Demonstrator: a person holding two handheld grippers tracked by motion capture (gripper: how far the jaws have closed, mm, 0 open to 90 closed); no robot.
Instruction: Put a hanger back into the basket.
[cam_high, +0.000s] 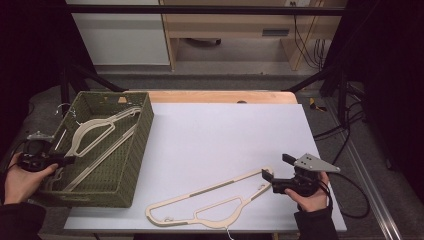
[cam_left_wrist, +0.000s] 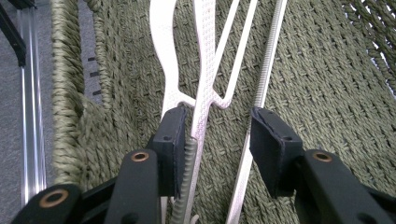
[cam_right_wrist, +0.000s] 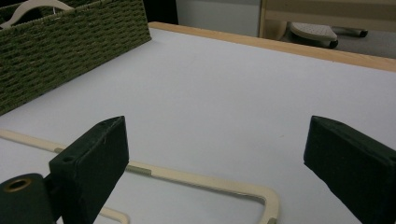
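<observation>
My right gripper (cam_high: 274, 174) hangs with its jaws wide apart and nothing between them, low over the counter (cam_high: 225, 135) near its front right corner. The hanger (cam_high: 210, 202) lies flat just ahead of those jaws, its squared end (cam_right_wrist: 270, 198) right below them. Its long axis runs from there toward the counter's front edge and the basket (cam_high: 140, 150), so I judge this hand the nearer one for the pick-up, taking the bar across its width. My left gripper (cam_high: 67, 160) is at the basket's near left side, jaws parted around the thin bars of the hangers (cam_left_wrist: 205, 70) lying inside, pressing on none.
</observation>
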